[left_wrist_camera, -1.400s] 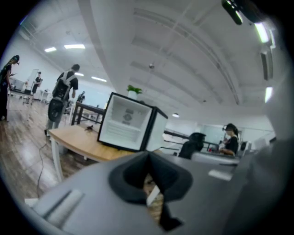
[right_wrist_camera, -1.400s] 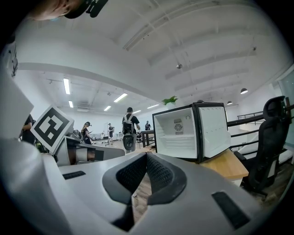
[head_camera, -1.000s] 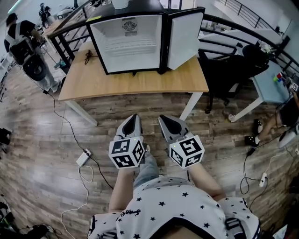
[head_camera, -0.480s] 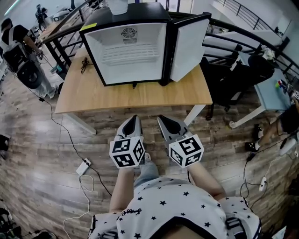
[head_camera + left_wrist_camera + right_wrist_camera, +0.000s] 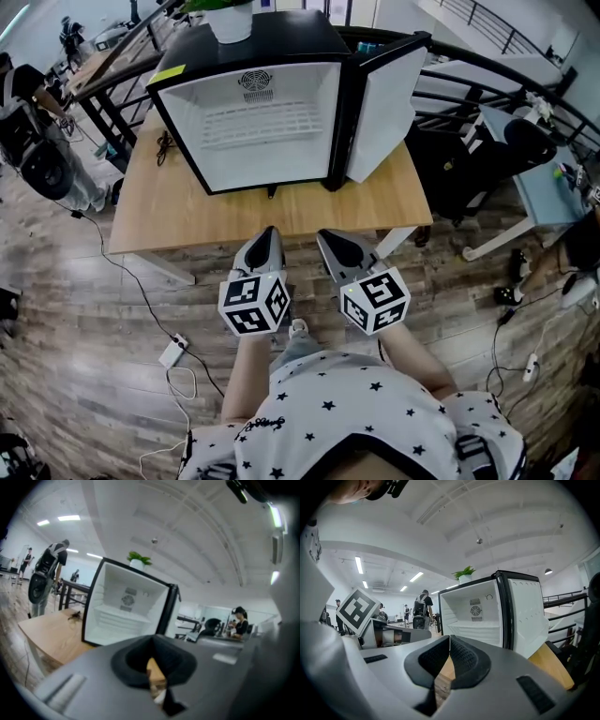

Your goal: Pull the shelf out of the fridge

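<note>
Left gripper (image 5: 270, 232) and right gripper (image 5: 328, 234) side by side, jaws together on nothing, open fridge (image 5: 281, 164) on table (image 5: 187, 211) ahead of both, wire shelf (image 5: 262, 122) inside it, well apart from them, yellow label (image 5: 170, 73) on fridge top, print unreadable

wooden table (image 5: 187, 211); white plant pot (image 5: 231, 23); floor power strip (image 5: 172, 352)

left gripper (image 5: 271, 234) and right gripper (image 5: 324, 238) held out in front of the torso, side by side, near each other but not touching, tips pointing forward and angled slightly inward. left jaws closed tip to tip, nothing between. right the same: pads (image 5: 462, 660) meet at the tip, empty. left forearm (image 5: 246, 380) and right forearm (image 5: 412, 361) bare, tucked close to the body.
</note>
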`<state>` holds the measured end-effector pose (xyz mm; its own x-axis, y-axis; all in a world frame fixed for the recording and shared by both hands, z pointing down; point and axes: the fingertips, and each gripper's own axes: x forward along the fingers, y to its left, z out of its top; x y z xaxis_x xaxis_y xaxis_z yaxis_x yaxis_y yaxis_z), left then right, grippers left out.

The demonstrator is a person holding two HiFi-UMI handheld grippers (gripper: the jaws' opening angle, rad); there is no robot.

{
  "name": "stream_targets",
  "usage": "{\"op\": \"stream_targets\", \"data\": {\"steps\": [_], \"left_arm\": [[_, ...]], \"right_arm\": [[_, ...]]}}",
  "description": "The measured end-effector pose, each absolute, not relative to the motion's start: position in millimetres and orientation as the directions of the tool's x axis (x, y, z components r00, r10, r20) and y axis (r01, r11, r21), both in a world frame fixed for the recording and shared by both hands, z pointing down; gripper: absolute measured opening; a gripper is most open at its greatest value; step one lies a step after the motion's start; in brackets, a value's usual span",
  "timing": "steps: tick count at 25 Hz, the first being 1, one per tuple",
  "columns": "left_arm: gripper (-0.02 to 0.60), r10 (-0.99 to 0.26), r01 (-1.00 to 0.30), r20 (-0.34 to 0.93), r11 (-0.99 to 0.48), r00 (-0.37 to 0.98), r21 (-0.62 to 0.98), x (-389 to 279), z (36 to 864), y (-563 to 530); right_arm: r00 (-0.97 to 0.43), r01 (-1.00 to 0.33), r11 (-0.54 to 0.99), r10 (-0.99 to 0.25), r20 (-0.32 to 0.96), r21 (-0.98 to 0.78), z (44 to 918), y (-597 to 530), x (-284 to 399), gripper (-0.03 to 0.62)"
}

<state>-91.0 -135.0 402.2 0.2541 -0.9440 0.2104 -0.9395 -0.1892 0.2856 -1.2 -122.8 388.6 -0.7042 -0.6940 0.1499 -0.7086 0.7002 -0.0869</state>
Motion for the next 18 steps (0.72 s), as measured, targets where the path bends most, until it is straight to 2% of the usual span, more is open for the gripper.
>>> {"op": "stream_targets", "data": {"steps": [18], "left_arm": [[0.005,-0.918,-0.913,0.207,-0.265,0.337,0.309,-129,408,-230]], "right_arm": [[-0.661,-0.750,0.653,-0.737,0.137,-0.104,390,-213,-42,0.020]]}}
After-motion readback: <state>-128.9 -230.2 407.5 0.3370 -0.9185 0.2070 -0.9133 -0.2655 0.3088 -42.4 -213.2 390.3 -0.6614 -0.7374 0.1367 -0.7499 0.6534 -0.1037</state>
